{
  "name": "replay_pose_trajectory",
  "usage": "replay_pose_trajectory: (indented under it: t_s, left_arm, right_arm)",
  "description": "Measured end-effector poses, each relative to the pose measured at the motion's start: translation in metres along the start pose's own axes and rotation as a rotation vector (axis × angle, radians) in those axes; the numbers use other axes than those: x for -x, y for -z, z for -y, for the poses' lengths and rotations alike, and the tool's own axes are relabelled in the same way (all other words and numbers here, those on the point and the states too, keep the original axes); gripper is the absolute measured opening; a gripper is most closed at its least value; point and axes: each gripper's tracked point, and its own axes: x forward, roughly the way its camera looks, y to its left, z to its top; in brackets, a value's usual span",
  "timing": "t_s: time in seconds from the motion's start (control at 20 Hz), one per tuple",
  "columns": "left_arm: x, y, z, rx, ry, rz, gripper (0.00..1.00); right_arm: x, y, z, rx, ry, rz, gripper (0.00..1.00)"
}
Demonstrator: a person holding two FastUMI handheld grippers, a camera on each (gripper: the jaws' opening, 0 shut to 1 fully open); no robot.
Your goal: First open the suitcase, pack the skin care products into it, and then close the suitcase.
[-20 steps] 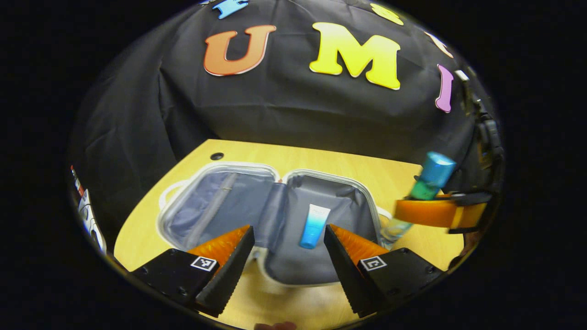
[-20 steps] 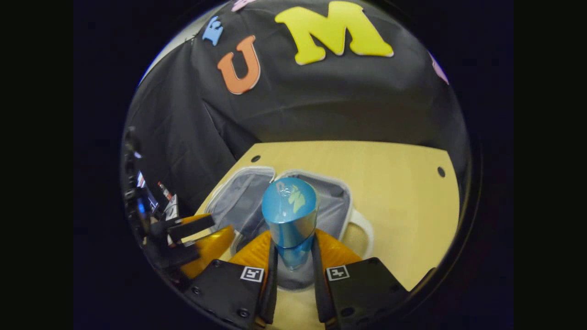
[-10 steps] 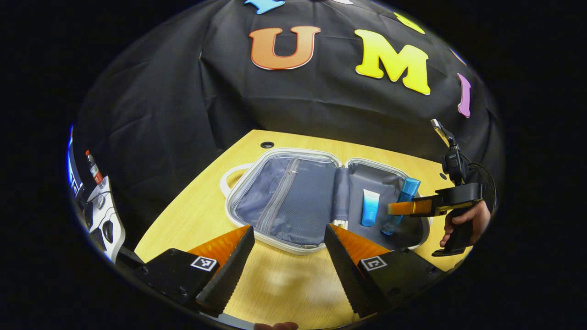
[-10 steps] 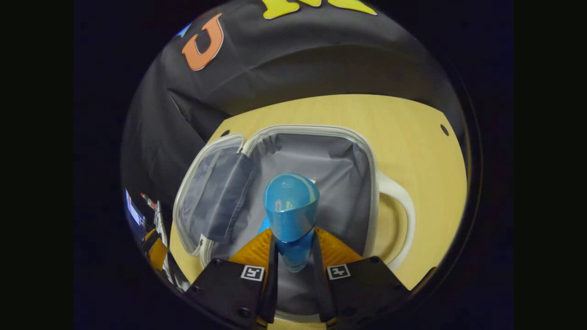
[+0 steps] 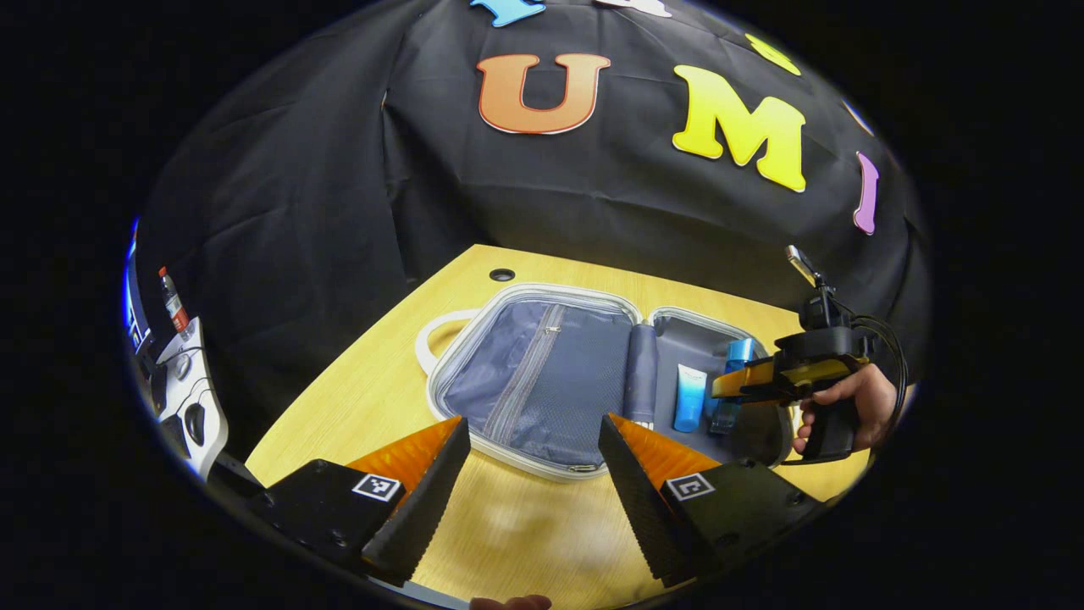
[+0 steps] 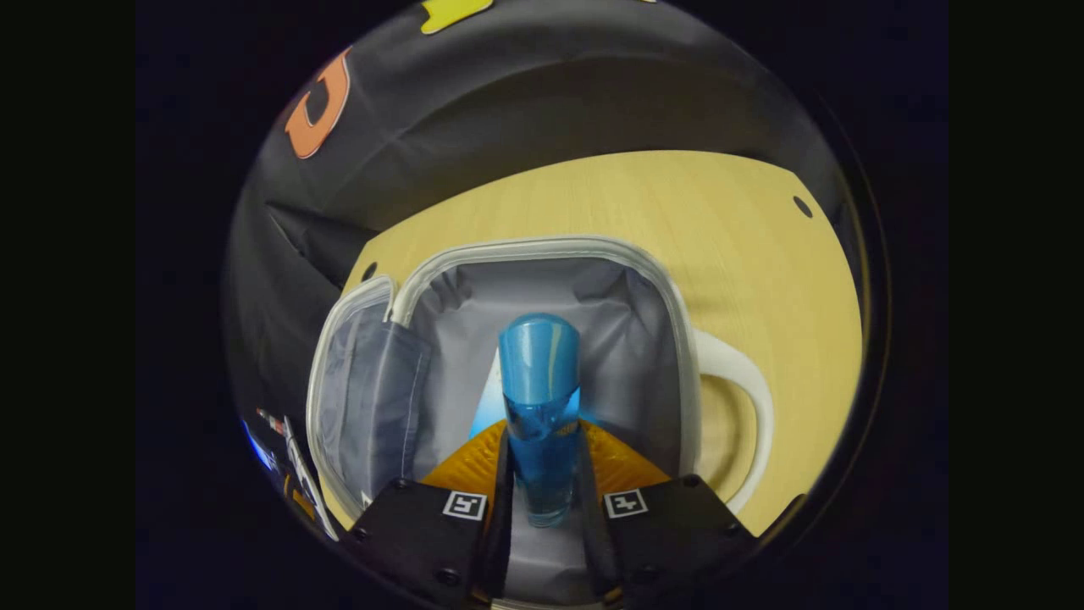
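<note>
Suitcase (image 5: 542,385) open flat on tabletop (image 5: 356,407). R gripper (image 6: 542,508) clamped on blue bottle (image 6: 539,398), low inside right half, beside the tube (image 5: 689,398). L gripper (image 5: 533,474) wide open, empty, over tabletop near suitcase front edge.

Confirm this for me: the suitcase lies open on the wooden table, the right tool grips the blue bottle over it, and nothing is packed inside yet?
Not quite: a white-and-blue tube already lies inside the open grey-lined suitcase, as the left gripper view shows. The rest holds.
</note>
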Motion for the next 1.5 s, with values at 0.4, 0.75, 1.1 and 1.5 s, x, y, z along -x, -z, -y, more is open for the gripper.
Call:
replay_pose_trajectory:
  t_s: [0.4, 0.75, 1.1, 1.5]
  left_arm:
    - [0.001, -0.01, 0.006, 0.019, 0.032, 0.026, 0.98]
    - [0.003, -0.023, 0.006, 0.048, 0.077, 0.042, 0.98]
    - [0.0, -0.051, -0.032, 0.037, 0.082, 0.103, 0.97]
    - [-0.053, -0.074, -0.116, 0.127, 0.141, 0.101, 0.98]
  right_arm:
    - [-0.008, 0.012, 0.003, -0.012, 0.06, -0.051, 0.39]
    - [0.017, 0.012, -0.004, 0.067, 0.037, -0.003, 0.45]
    - [0.12, -0.017, -0.018, 0.338, -0.059, 0.259, 0.75]
    - [0.221, -0.014, -0.002, 0.452, -0.124, 0.423, 0.74]
